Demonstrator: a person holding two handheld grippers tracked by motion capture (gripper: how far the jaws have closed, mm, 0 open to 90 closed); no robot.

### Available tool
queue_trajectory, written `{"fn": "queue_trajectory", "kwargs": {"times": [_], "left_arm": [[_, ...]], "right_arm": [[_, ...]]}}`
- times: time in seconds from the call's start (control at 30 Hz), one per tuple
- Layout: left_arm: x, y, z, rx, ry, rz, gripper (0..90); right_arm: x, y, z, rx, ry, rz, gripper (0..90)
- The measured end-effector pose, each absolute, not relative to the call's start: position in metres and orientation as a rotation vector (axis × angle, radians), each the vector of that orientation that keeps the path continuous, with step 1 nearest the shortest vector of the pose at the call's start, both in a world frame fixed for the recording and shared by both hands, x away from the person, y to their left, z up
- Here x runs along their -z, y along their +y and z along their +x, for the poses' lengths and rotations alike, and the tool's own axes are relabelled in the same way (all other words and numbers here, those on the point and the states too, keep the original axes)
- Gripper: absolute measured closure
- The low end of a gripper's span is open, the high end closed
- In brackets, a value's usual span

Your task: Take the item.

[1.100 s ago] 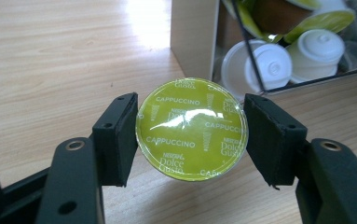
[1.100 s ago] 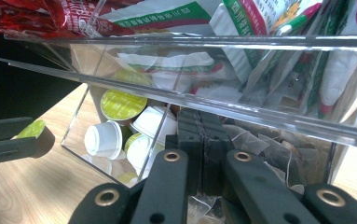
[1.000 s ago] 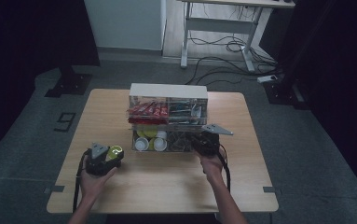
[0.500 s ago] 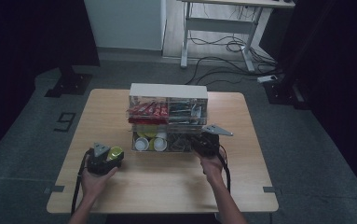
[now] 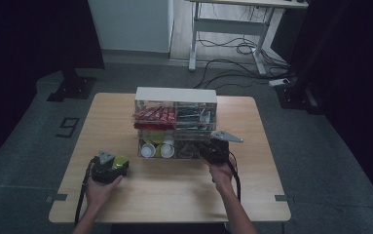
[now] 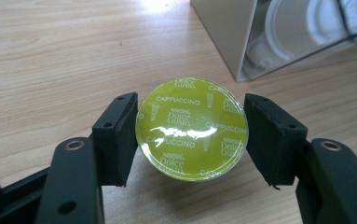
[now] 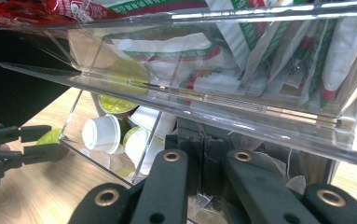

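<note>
A green foil-topped cappuccino capsule (image 6: 192,128) sits between the black jaws of my left gripper (image 6: 191,135), which is shut on its sides just above the wooden table. From above, that gripper (image 5: 117,165) and the capsule (image 5: 120,161) are front left of a clear two-tier organizer (image 5: 174,95). My right gripper (image 5: 213,147) is at the organizer's lower right front. Its jaws (image 7: 204,156) are shut against the acrylic; whether they pinch anything I cannot tell.
White capsules (image 5: 147,150) and green ones fill the lower left compartment (image 7: 100,133). Red packets (image 5: 152,114) and striped sachets (image 5: 191,114) lie in the upper tier. The organizer's corner (image 6: 223,32) stands just beyond the held capsule. Bare table (image 5: 174,195) lies toward the front.
My left gripper with the capsule has drifted slightly toward the table's front edge. The right gripper has stayed at the organizer.
</note>
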State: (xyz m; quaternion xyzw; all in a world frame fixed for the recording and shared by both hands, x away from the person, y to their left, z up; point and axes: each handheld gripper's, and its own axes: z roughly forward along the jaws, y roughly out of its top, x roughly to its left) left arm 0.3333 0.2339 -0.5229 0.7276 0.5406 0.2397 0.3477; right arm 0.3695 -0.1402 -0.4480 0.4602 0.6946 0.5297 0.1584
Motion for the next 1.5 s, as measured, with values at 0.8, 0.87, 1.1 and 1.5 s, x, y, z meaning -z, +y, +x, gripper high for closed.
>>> {"fn": "queue_trajectory", "kwargs": {"times": [0.8,0.87,1.1,1.5], "left_arm": [[0.528,0.229,0.336,-0.615,1.396,1.915,29.2],[0.526,0.229,0.335,-0.621,1.39,1.917,27.0],[0.527,0.228,0.334,-0.614,1.374,1.921,18.3],[0.51,0.235,0.318,-0.586,1.337,1.874,15.5]], "right_arm": [[0.448,-0.141,0.369,-1.518,1.983,1.32,88.7],[0.448,-0.141,0.369,-1.519,1.983,1.32,88.7],[0.448,-0.141,0.369,-1.515,1.984,1.319,88.6],[0.448,-0.141,0.37,-1.511,1.984,1.318,88.6]]}}
